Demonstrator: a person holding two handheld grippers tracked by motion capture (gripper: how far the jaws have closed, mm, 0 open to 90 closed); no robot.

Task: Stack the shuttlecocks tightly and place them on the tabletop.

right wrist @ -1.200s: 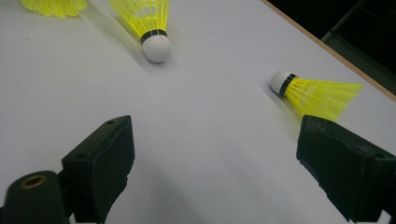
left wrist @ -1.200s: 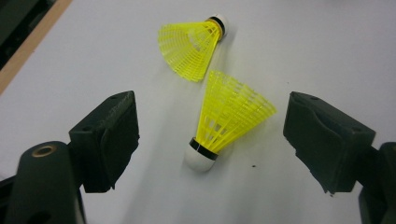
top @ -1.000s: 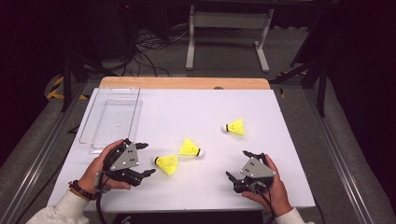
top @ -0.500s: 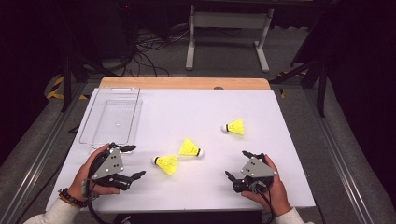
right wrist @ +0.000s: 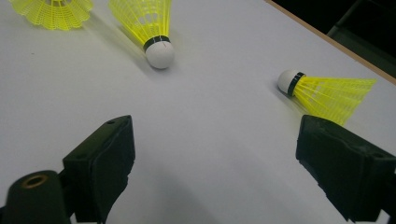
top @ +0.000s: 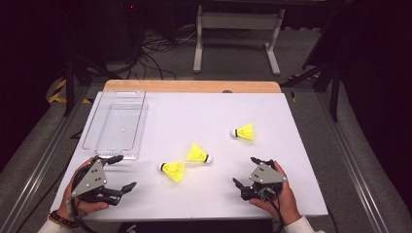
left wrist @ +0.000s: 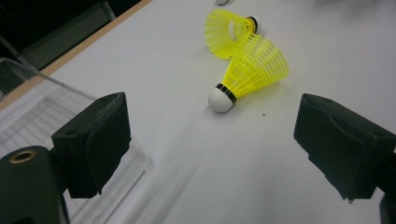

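Yellow shuttlecock (top: 173,171) lies loose on white counter (top: 204,121), just ahead of left hand-held gripper (top: 112,174); jaws released, just been opening, nothing between. Right hand-held gripper (top: 245,174) released, idle. Advice: straddle cork end, close gently; skirt crushes easily.

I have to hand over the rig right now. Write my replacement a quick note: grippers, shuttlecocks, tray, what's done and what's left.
Left gripper: open, nothing held; its jaws have just been opening. It sits at the near left, by the clear tray.
Right gripper: open, nothing held, at the near right.
Shuttlecocks: nearest one and middle one lie close together mid-table; the far one lies apart to the right.
Done: nothing in the tray.
Left: probably all three into the tray, nearest first.
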